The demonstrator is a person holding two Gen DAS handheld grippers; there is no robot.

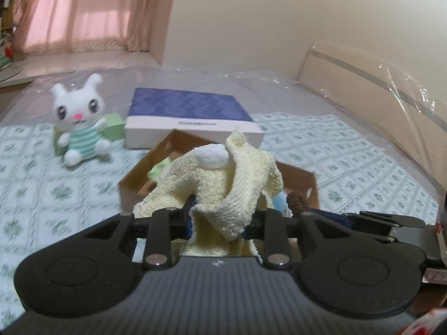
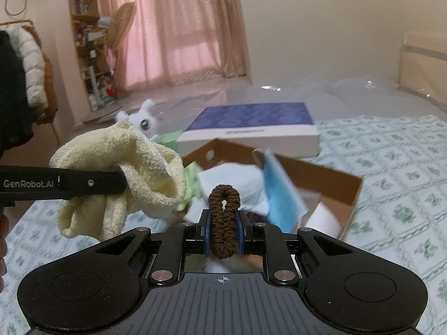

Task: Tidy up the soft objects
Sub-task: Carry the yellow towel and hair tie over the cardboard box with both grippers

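My left gripper (image 1: 218,217) is shut on a pale yellow towel (image 1: 223,184), bunched and held above the near edge of an open cardboard box (image 1: 128,192). The towel (image 2: 123,173) and the left gripper's finger show at the left of the right wrist view. My right gripper (image 2: 223,223) is shut on a brown hair scrunchie (image 2: 223,217), held above the box (image 2: 335,178). The scrunchie also shows in the left wrist view (image 1: 297,199). Inside the box lie a blue face mask (image 2: 279,192), white cloths (image 2: 229,178) and a green cloth (image 2: 192,178).
A white plush rabbit (image 1: 79,120) in a striped green outfit sits at the left against a green block (image 1: 113,128). A flat blue-topped white box (image 1: 192,120) lies behind the cardboard box. All rest on a green-patterned bedspread (image 1: 349,153). A plastic-wrapped headboard (image 1: 377,83) stands at the right.
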